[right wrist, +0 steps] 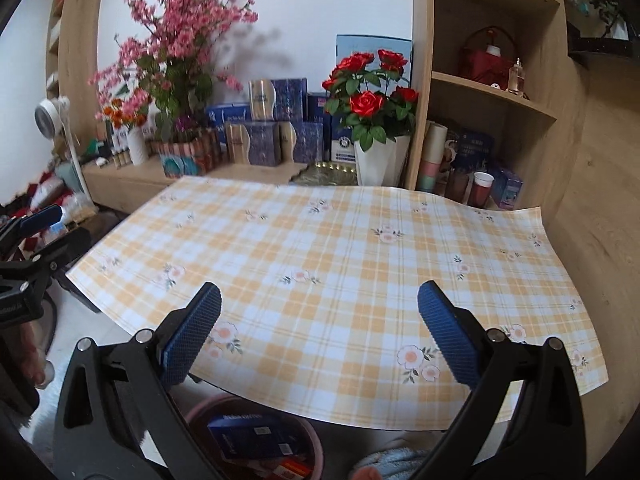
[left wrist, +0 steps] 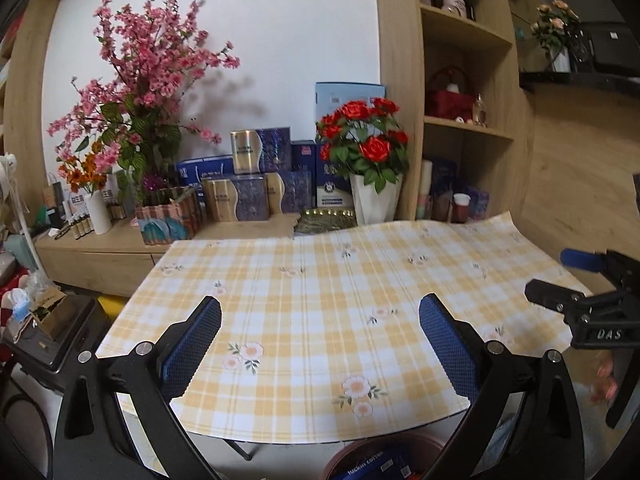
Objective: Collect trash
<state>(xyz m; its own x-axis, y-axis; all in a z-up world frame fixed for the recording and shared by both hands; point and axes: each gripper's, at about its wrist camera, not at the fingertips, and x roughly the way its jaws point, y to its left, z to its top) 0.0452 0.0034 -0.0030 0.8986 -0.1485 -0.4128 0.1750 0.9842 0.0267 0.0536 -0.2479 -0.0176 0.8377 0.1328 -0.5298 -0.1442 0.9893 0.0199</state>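
Trash sits nearest you: a blue box [right wrist: 250,438] lies flat in the pink bin [right wrist: 316,446] on the floor, under the near edge of the counter [right wrist: 340,264]. Its long axis runs left to right with the right end dipping, printed label facing up; the left wrist view shows only its lettered top [left wrist: 366,466]. Your left hand-held gripper [left wrist: 320,344] and right hand-held gripper [right wrist: 319,338] both hover over that edge, jaws spread wide, holding nothing. The checked cloth on the counter is bare. Beyond it stand red roses [right wrist: 370,98] and blue gift boxes [right wrist: 276,128] against the wall.
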